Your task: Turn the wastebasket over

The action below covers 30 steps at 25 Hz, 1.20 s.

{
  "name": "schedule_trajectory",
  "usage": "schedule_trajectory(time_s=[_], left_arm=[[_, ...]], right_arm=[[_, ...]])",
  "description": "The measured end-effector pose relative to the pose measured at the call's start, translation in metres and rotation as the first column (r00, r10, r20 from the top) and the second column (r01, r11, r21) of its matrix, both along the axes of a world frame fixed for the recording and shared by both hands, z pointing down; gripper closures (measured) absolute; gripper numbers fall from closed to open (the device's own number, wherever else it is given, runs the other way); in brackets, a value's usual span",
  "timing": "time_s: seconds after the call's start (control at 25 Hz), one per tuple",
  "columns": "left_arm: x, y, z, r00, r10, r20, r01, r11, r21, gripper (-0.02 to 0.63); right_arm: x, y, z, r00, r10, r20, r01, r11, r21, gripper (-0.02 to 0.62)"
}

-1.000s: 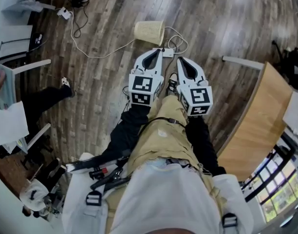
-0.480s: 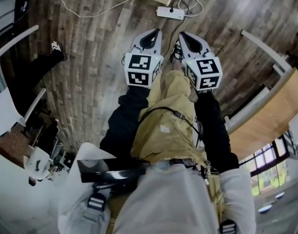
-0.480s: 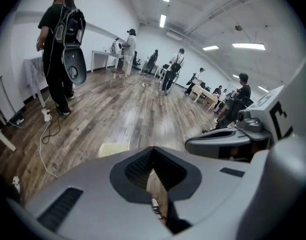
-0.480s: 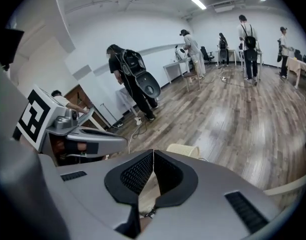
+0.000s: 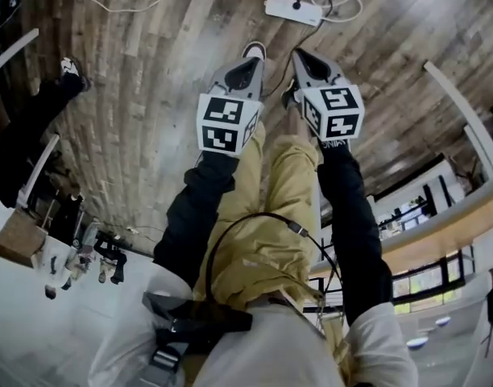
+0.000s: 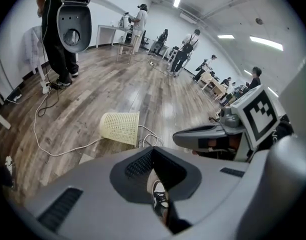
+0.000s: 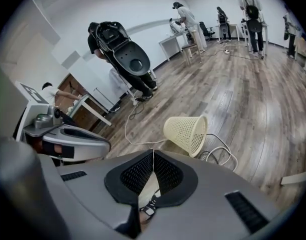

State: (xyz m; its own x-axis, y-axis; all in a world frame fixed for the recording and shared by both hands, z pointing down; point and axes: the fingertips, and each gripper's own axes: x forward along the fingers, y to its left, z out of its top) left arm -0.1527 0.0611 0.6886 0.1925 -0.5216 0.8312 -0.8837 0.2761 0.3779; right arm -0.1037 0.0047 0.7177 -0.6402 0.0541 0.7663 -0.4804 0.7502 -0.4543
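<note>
On the floor (image 5: 150,79) ahead of the left gripper (image 6: 152,151) and right gripper (image 7: 153,156), both pressed together and empty, the wastebasket (image 7: 185,132) lies crosswise, mouth rightward.

A: Basket colour logged?
B: Wastebasket (image 6: 120,128) noted as cream, fine lattice mesh. Floor (image 5: 150,95) noted as grey-brown wood planks.
A: Tools?
B: Left gripper (image 5: 248,58) and right gripper (image 5: 305,56) seen as grey, pads (image 6: 138,165) black, cubes (image 5: 225,123) patterned in black-and-white squares. Trousers (image 5: 279,208) tan, sleeves (image 5: 202,208) black, power strip (image 5: 293,8) white.
</note>
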Motion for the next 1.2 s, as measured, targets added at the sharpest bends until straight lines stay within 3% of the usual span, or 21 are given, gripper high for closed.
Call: schedule_trajectory(time_s=[0.28, 0.56, 0.88, 1.2], left_arm=[[-0.016, 0.017, 0.054, 1.000, -0.015, -0.016, 0.014, 0.999, -0.049, 0.603], [-0.017, 0.006, 0.081, 0.999, -0.016, -0.036, 0.015, 0.999, -0.038, 0.604], [-0.025, 0.005, 0.111, 0.999, -0.022, -0.030, 0.021, 1.000, -0.013, 0.604], [-0.043, 0.011, 0.126, 0.996, -0.091, -0.012, 0.091, 0.996, 0.002, 0.604]], right_arm=[[-0.017, -0.012, 0.069, 0.999, -0.044, -0.030, 0.044, 0.999, -0.012, 0.572], [-0.038, -0.043, 0.120, 0.998, -0.065, -0.027, 0.065, 0.998, 0.007, 0.572], [-0.058, -0.072, 0.177, 0.999, -0.031, -0.042, 0.032, 0.999, 0.032, 0.572], [-0.059, -0.090, 0.221, 0.997, 0.040, -0.064, -0.038, 0.999, 0.021, 0.571]])
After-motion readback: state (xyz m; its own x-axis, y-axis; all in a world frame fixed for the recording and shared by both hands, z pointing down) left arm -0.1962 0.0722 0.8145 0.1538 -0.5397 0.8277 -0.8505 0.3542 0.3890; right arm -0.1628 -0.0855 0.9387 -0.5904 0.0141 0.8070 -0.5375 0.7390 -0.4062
